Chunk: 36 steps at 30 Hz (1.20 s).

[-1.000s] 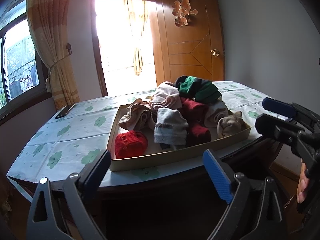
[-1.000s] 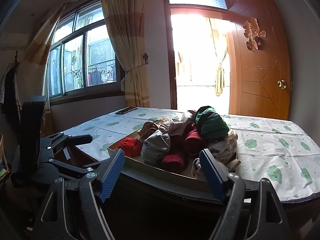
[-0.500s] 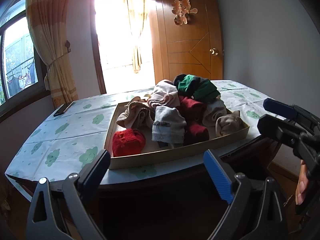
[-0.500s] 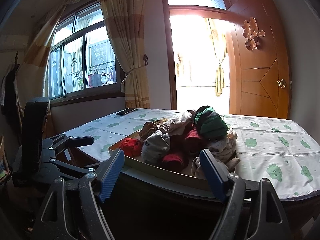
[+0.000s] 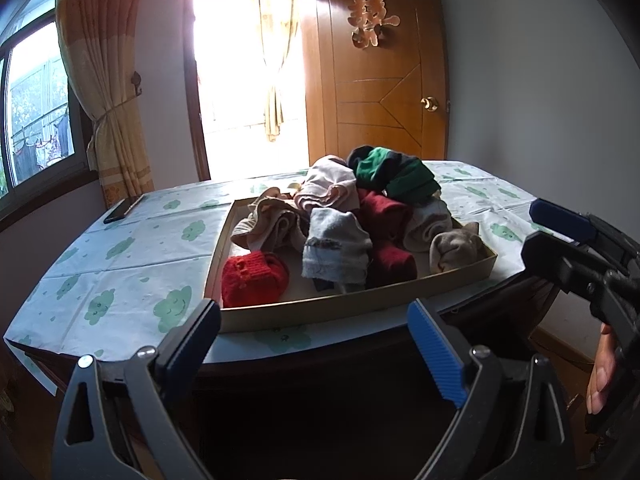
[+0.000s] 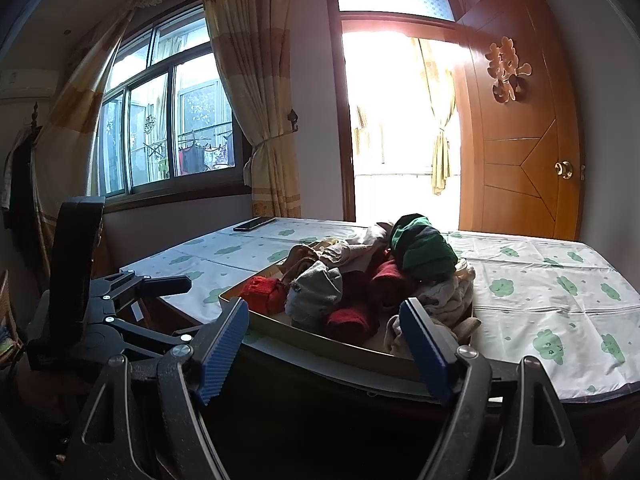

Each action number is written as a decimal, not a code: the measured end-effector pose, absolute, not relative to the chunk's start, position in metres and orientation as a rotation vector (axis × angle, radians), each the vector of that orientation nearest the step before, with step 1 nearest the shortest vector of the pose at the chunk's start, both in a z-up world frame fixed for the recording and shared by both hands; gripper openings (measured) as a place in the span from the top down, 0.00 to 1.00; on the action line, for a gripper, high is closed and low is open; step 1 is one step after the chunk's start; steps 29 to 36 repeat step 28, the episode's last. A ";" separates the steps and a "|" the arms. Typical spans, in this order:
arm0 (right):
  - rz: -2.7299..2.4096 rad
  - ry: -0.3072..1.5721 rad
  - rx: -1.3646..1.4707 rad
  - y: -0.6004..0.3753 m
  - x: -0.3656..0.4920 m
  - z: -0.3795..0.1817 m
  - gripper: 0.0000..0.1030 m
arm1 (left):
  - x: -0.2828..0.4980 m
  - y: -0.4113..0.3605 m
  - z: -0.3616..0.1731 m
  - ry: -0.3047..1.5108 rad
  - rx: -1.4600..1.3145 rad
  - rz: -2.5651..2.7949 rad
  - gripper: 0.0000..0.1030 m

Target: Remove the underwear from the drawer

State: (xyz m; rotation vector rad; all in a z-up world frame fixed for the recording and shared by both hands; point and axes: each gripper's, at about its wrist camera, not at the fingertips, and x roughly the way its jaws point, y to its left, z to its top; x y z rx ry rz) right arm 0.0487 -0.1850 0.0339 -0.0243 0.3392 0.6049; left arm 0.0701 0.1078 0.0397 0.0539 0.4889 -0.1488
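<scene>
Underwear (image 5: 352, 220): rolled pieces, red, grey, pink, green, piled in the drawer (image 5: 360, 304), a shallow tan tray at the near table (image 5: 120, 272) edge. Left gripper (image 5: 316, 344) and right gripper (image 6: 324, 340): jaws spread, empty, short of the drawer. Phone (image 5: 123, 209): far left corner.

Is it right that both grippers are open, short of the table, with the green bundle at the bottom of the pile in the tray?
Not quite. The green bundle sits on top of the pile in the tray, as the left wrist view shows. The left gripper and right gripper are open, short of the table.
</scene>
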 end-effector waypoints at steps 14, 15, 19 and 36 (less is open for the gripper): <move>0.605 0.323 -0.043 -0.184 0.049 0.041 0.23 | 0.073 0.108 0.037 0.512 0.046 -0.140 0.06; 0.606 0.325 -0.044 -0.184 0.049 0.040 0.23 | 0.073 0.108 0.037 0.509 0.049 -0.142 0.06; 0.609 0.330 -0.050 -0.182 0.050 0.038 0.22 | 0.072 0.107 0.038 0.496 0.064 -0.143 0.06; 0.612 0.330 -0.056 -0.182 0.049 0.038 0.22 | 0.069 0.102 0.038 0.484 0.081 -0.143 0.06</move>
